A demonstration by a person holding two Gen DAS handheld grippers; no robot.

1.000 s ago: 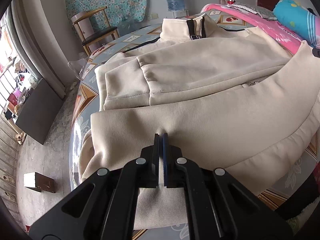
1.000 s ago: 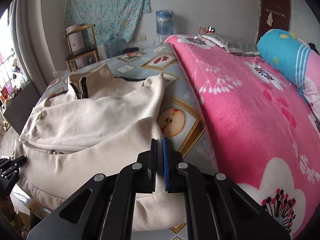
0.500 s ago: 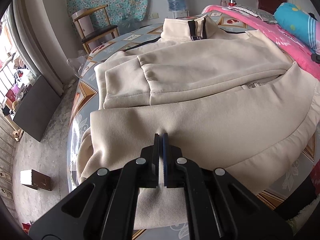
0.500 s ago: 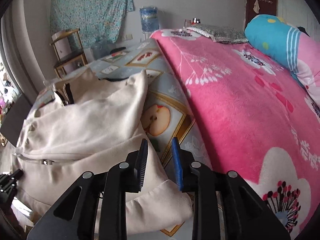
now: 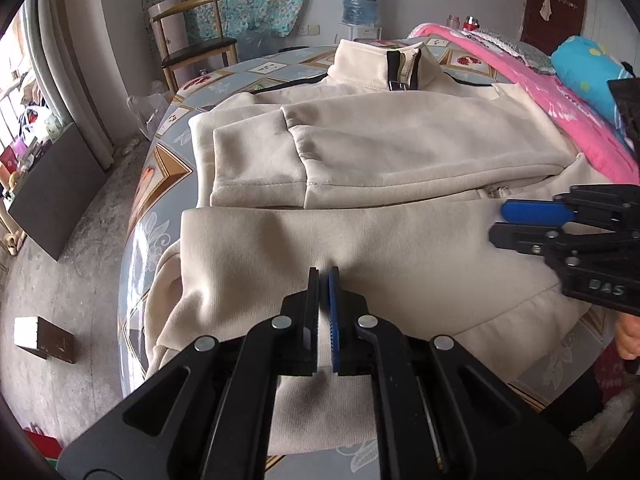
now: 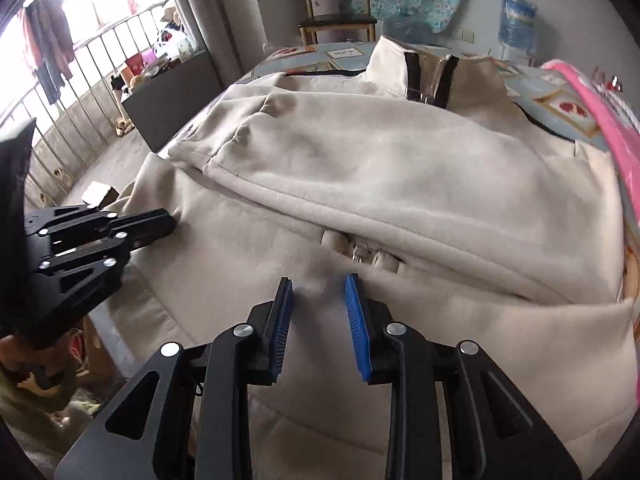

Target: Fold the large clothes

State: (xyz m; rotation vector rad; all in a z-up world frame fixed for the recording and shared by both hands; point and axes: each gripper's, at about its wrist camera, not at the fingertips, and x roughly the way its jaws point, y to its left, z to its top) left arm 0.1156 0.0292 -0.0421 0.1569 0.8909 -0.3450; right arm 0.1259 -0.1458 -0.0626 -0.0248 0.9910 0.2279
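Cream fleece zip jacket [image 5: 400,152] lies on the bed, hem folded up. Left tool [image 5: 323,280] nearly closed, pinching hem; right tool [image 6: 318,292] parted, empty. Risk: the one-sided pinch drags the fold askew.

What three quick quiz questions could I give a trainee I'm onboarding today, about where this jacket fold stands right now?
1. True or false: the right gripper is clamped on the cream jacket.
2. Which gripper pinches the jacket's folded-up bottom part? A) left gripper B) right C) neither
3. Fill in: the jacket's collar has a ____ that is partly open.

Key
1. False: its jaws stand apart above the fabric, gripping nothing.
2. A: its jaws are shut, with the cloth puckered at their tips.
3. Zipper.
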